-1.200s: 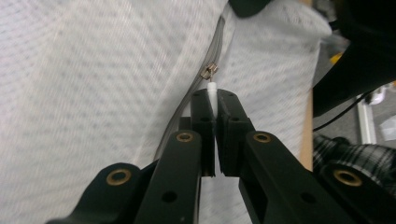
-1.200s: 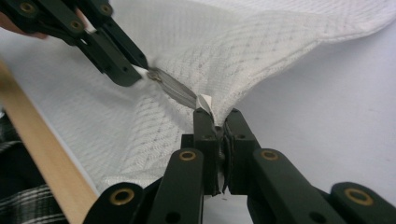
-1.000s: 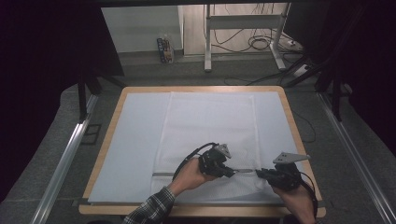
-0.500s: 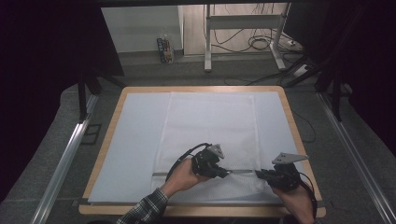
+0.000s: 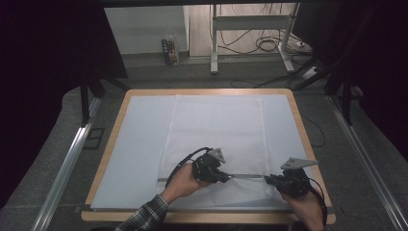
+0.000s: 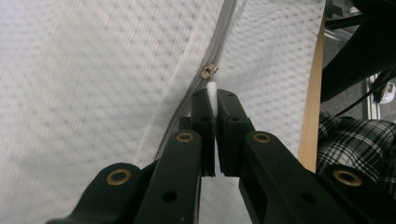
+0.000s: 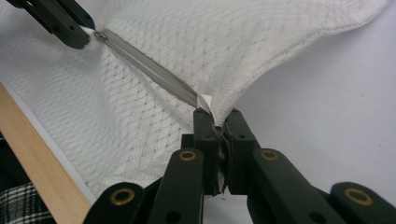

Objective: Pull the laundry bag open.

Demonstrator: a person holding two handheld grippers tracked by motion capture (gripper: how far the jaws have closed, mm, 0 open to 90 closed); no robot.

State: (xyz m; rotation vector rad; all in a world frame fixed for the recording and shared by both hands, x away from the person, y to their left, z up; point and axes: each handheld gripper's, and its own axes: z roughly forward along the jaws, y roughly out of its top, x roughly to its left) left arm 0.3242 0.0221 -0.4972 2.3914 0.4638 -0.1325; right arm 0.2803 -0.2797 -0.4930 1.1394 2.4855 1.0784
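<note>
Both my grippers hold the zipper of the white cover [image 5: 216,130].
My left gripper [image 6: 214,100] pinches the white pull tab [image 6: 212,90] – my right gripper [image 7: 217,122] clamps the zipper's right end [image 7: 204,101].

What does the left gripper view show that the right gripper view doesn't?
Left gripper view: the left gripper shut on the white pull tab behind the slider, close up.
Right gripper view: the right gripper shut on the cover's edge at the zipper's end, lifting that corner off the mat.
Both: the white cover, the grey zipper, the wooden table edge, a plaid sleeve.
</note>
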